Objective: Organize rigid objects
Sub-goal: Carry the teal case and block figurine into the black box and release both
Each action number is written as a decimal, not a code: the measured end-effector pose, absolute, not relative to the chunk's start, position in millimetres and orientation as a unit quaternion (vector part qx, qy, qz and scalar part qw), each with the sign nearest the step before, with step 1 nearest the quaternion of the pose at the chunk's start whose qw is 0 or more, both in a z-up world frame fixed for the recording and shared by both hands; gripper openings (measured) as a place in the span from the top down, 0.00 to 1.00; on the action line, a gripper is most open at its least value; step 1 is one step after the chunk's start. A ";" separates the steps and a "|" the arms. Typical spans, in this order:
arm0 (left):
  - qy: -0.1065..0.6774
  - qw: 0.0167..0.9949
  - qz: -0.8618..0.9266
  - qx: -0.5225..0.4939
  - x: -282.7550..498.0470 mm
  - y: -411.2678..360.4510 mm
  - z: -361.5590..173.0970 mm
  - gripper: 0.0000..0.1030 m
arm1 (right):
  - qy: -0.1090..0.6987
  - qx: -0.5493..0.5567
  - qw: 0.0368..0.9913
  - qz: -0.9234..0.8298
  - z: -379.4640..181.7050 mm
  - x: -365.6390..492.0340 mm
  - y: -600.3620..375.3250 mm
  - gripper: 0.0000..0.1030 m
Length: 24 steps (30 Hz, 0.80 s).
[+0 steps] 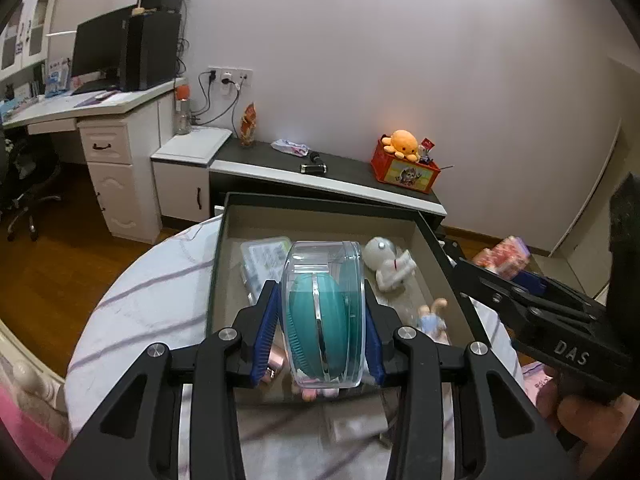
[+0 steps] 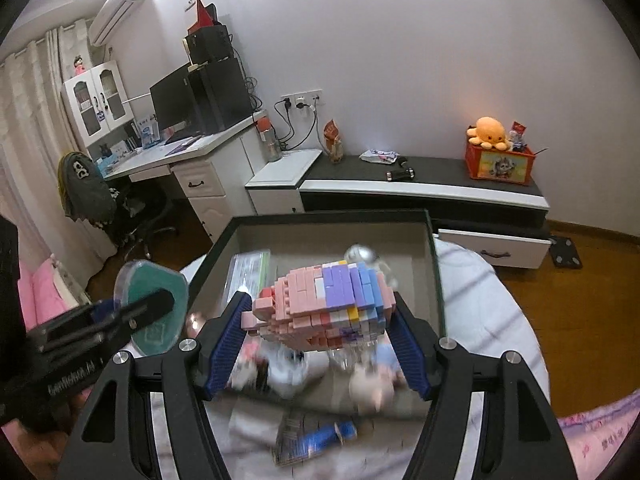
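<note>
My left gripper (image 1: 322, 316) is shut on a clear plastic case with a teal brush inside (image 1: 324, 312), held above the near end of a dark-rimmed tray (image 1: 320, 200). The case also shows in the right wrist view (image 2: 154, 308). My right gripper (image 2: 320, 320) is shut on a pink, purple and blue brick figure (image 2: 324, 304), held over the tray (image 2: 332, 216). The brick figure shows at the right in the left wrist view (image 1: 506, 256).
In the tray lie a white doll (image 1: 386, 262), a flat clear packet (image 1: 264, 260) and a small figure in blue (image 1: 432, 318). A blue-labelled packet (image 2: 312, 438) lies on the striped white bedding (image 1: 140, 304). Behind stand a low dark cabinet (image 1: 340, 168) and a red toy box (image 1: 404, 170).
</note>
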<state>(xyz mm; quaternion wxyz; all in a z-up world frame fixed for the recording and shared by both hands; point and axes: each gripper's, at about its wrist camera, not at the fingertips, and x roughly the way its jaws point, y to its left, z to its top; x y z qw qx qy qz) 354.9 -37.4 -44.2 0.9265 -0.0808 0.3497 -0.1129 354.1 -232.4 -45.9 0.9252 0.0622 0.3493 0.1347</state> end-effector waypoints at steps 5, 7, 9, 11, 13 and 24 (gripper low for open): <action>0.362 0.920 -0.120 -0.089 406.2 -45.8 -52.2 0.63 | 0.367 0.078 0.916 0.143 -60.1 398.4 -232.2 0.33; 0.368 0.918 -0.122 -0.090 423.9 -49.1 -56.6 0.63 | 0.373 0.088 0.912 0.149 -66.2 410.8 -233.5 0.33; 0.376 0.913 -0.125 -0.091 444.4 -52.1 -62.7 0.63 | 0.381 0.104 0.905 0.159 -73.2 423.3 -235.9 0.33; 0.388 0.909 -0.126 -0.087 464.5 -53.5 -70.7 0.63 | 0.388 0.103 0.901 0.163 -80.7 434.8 -235.7 0.33; 0.396 0.905 -0.127 -0.085 476.6 -55.9 -78.3 0.63 | 0.394 0.103 0.897 0.174 -86.8 441.5 -234.4 0.33; 0.406 0.906 -0.099 -0.066 486.5 -57.0 -98.0 0.40 | 0.406 0.080 0.894 0.172 -108.7 457.5 -227.1 0.26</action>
